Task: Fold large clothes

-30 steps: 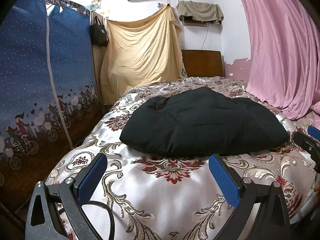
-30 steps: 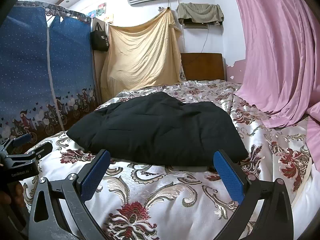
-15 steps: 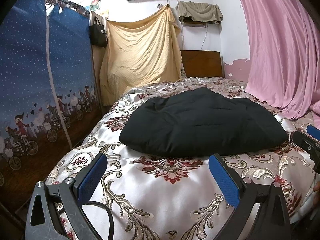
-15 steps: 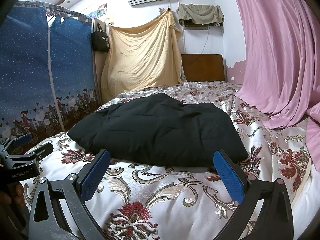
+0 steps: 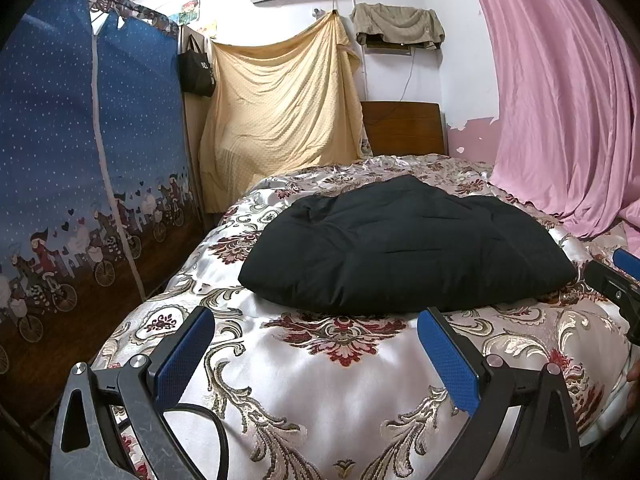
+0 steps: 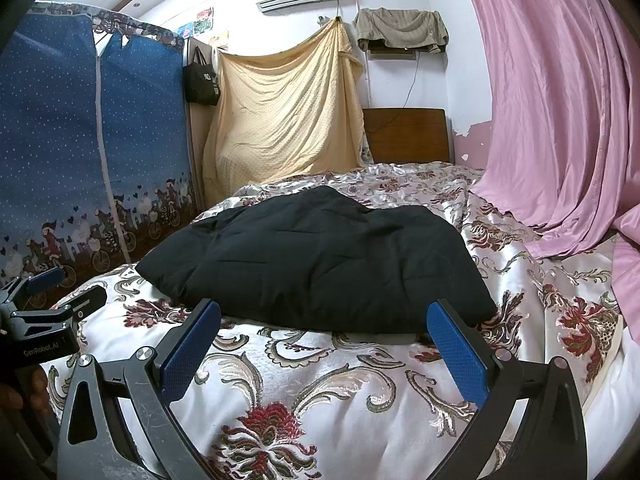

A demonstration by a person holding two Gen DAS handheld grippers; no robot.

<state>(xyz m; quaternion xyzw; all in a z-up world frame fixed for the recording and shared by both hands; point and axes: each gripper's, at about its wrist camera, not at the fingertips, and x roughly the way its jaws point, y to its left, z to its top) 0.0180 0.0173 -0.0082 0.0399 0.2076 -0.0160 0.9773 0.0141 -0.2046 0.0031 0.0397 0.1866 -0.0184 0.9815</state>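
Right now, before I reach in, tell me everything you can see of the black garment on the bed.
The black garment is a puffy, quilted piece, matte and padded-looking, with faint stitched lines and soft creases. It lies in a compact, roughly folded mound on the floral satin bedspread, resting only on that. No sleeves, collar or zipper can be made out. The left tongs and right tongs are open just short of its near edge, touching nothing.

Both wrist cams low at foot of bed point(image 5: 320, 392), facing headboard point(image 6: 406, 136). Left view nearer wardrobe point(image 5: 80, 140); right view nearer pink curtain point(image 6: 560, 100). Shared: black garment point(image 5: 400, 248) mid-bed, w/ back wall.
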